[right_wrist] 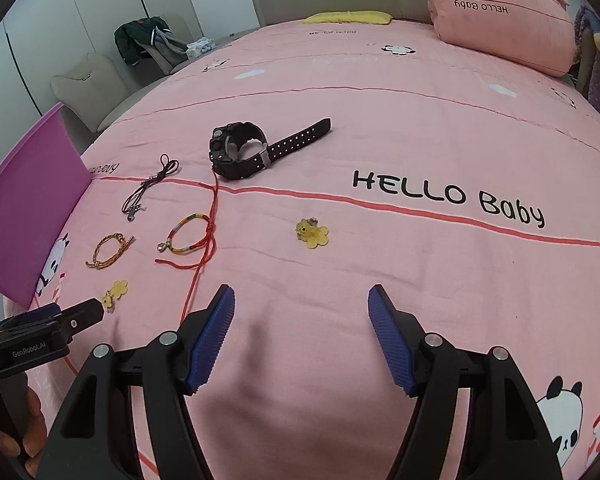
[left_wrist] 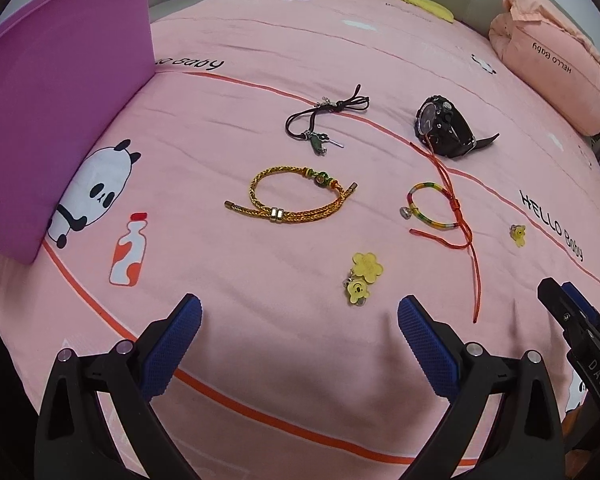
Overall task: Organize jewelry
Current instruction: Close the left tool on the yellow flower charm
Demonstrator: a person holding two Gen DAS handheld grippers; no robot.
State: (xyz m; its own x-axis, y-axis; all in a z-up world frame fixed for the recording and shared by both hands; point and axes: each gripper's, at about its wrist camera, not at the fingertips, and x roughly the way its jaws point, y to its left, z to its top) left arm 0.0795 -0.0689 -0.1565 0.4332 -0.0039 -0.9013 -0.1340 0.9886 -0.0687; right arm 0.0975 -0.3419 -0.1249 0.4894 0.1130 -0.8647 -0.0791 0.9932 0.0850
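Observation:
Jewelry lies spread on a pink bed sheet (left_wrist: 260,60). A gold braided bracelet (left_wrist: 290,196) is central, also in the right wrist view (right_wrist: 108,250). A black cord necklace (left_wrist: 324,116), a black watch (left_wrist: 446,128) (right_wrist: 240,152), a rainbow bracelet with red cords (left_wrist: 434,208) (right_wrist: 190,234), a yellow flower charm (left_wrist: 362,276) and a second yellow charm (left_wrist: 518,234) (right_wrist: 312,232) lie around it. A purple box (left_wrist: 56,120) stands at the left. My left gripper (left_wrist: 300,320) is open and empty before the charm. My right gripper (right_wrist: 302,312) is open and empty.
A pink pillow (right_wrist: 500,20) and a yellow cloth (right_wrist: 348,18) lie at the far end of the bed. A chair with a dark jacket (right_wrist: 140,40) stands beyond the bed's left edge. The right gripper (left_wrist: 572,320) shows at the left view's right edge.

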